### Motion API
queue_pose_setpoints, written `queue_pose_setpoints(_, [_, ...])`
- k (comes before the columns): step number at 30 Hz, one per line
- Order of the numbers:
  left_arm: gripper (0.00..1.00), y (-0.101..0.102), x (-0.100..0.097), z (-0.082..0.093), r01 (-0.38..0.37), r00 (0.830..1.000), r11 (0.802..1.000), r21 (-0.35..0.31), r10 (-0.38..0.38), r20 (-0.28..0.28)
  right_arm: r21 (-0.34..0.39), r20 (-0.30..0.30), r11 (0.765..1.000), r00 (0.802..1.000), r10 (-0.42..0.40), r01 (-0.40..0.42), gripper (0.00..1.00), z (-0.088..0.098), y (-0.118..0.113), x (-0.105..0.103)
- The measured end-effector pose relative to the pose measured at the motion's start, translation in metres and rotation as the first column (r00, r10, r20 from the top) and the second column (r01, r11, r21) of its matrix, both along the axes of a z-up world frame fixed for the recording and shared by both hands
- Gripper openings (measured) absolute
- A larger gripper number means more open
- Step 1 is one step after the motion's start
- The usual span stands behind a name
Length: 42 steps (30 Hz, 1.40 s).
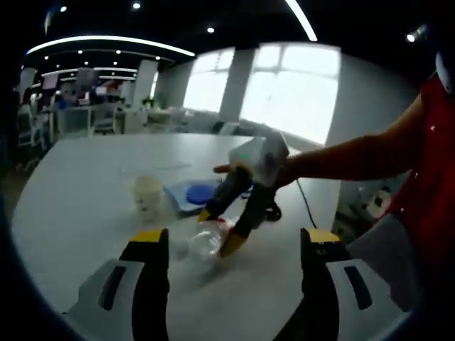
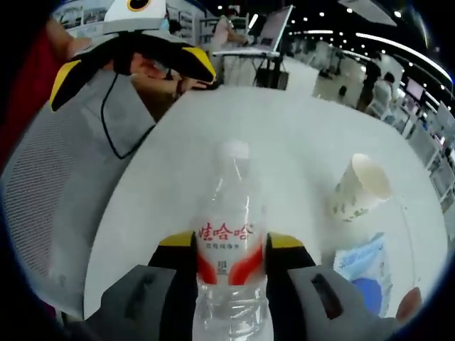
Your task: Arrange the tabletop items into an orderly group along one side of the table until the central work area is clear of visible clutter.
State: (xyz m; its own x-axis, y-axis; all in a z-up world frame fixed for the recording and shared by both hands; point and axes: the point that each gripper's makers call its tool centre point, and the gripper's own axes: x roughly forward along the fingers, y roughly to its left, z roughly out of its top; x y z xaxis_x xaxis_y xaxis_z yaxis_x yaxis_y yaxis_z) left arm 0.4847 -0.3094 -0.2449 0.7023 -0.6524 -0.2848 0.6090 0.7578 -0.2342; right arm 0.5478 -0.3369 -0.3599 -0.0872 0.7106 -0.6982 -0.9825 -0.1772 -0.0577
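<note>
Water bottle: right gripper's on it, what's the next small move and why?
Probably carry the water bottle over beside the paper cup and blue packet. The right gripper has its jaws closed on the bottle's label, while the cup and packet already sit together on the white table. The left gripper is open and holds nothing.

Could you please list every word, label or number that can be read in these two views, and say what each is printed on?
"娃哈哈", in red on the white label of the clear water bottle held in the right tool.
A smaller line under that brand name: too small to read.
Faint print on the paper cup: too blurred to read.
Marks on the blue and white packet: not legible.
</note>
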Motion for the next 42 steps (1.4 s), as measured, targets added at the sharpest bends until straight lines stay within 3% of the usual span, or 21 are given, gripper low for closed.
queue_pose_setpoints(13, [0.71, -0.007, 0.007, 0.01, 0.018, 1.0, 1.0, -0.008, -0.018, 0.017, 0.107, 0.021, 0.973, 0.979, -0.205, 0.202, 0.35, 0.019, -0.001, 0.013])
queue_pose_setpoints(20, [0.69, -0.004, 0.02, 0.017, -0.008, 0.999, 1.0, -0.006, 0.008, 0.033, 0.169, -0.004, 0.935, 0.949, -0.317, 0.313, 0.35, 0.029, 0.002, 0.018])
queue_pose_setpoints(28, [0.69, 0.003, 0.044, 0.024, -0.093, 0.994, 0.996, -0.009, 0.093, 0.061, 0.247, -0.037, 0.876, 0.907, -0.419, 0.415, 0.35, 0.053, 0.013, 0.023])
queue_pose_setpoints(34, [0.69, 0.009, 0.063, 0.032, -0.175, 0.981, 0.984, -0.03, 0.177, 0.084, 0.284, -0.042, 0.842, 0.883, -0.467, 0.459, 0.35, 0.065, 0.02, 0.024])
queue_pose_setpoints(40, [0.68, 0.017, 0.079, 0.028, -0.262, 0.961, 0.965, -0.03, 0.263, 0.085, 0.332, -0.049, 0.792, 0.848, -0.527, 0.512, 0.35, 0.082, 0.027, 0.027])
queue_pose_setpoints(42, [0.68, 0.017, 0.081, 0.025, -0.271, 0.959, 0.962, -0.031, 0.272, 0.079, 0.344, -0.048, 0.786, 0.846, -0.532, 0.514, 0.35, 0.086, 0.029, 0.026])
